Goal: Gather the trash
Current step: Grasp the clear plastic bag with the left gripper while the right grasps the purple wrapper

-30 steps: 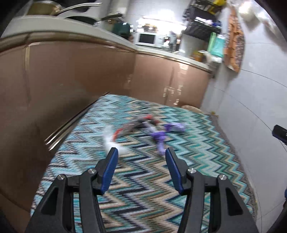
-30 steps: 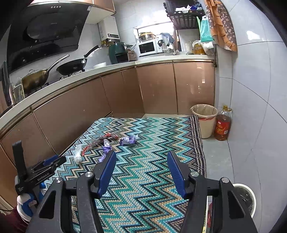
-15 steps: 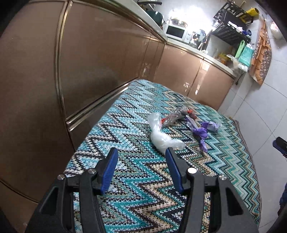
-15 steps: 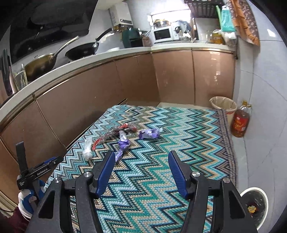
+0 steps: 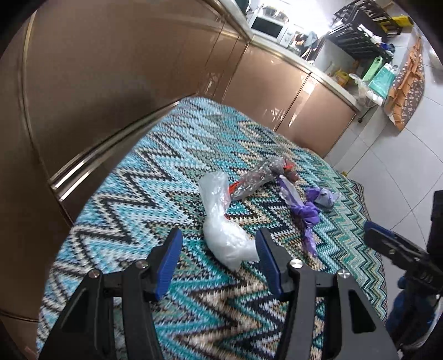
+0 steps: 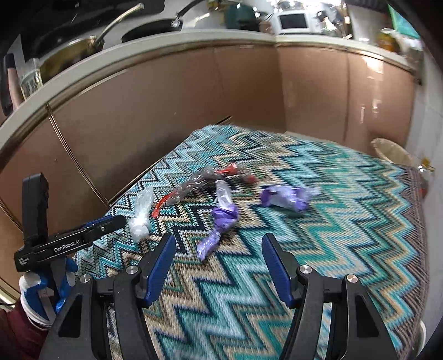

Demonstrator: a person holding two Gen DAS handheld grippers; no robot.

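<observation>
Trash lies on a zigzag rug [image 5: 166,171]. A clear plastic bag [image 5: 224,229] lies just ahead of my open left gripper [image 5: 218,257], its near end between the fingertips. Beyond it lie a crumpled clear-and-red wrapper [image 5: 257,180], a twisted purple wrapper [image 5: 301,213] and a second purple wrapper [image 5: 322,196]. In the right wrist view my open, empty right gripper [image 6: 218,263] hovers just short of the twisted purple wrapper [image 6: 221,221]; the second purple wrapper [image 6: 285,198], the clear-and-red wrapper [image 6: 193,185], the plastic bag [image 6: 141,218] and the left gripper's finger [image 6: 91,229] also show.
Brown kitchen cabinets [image 5: 110,83] run along the rug's left and far sides. A lined waste bin [image 6: 390,151] stands at the far right corner by the tiled wall. The counter [image 6: 166,38] carries pans and a microwave [image 6: 292,20].
Both grippers have dropped lower and closer to the trash. The plastic bag now reaches between my left fingertips; the purple wrapper sits just ahead of my right gripper.
</observation>
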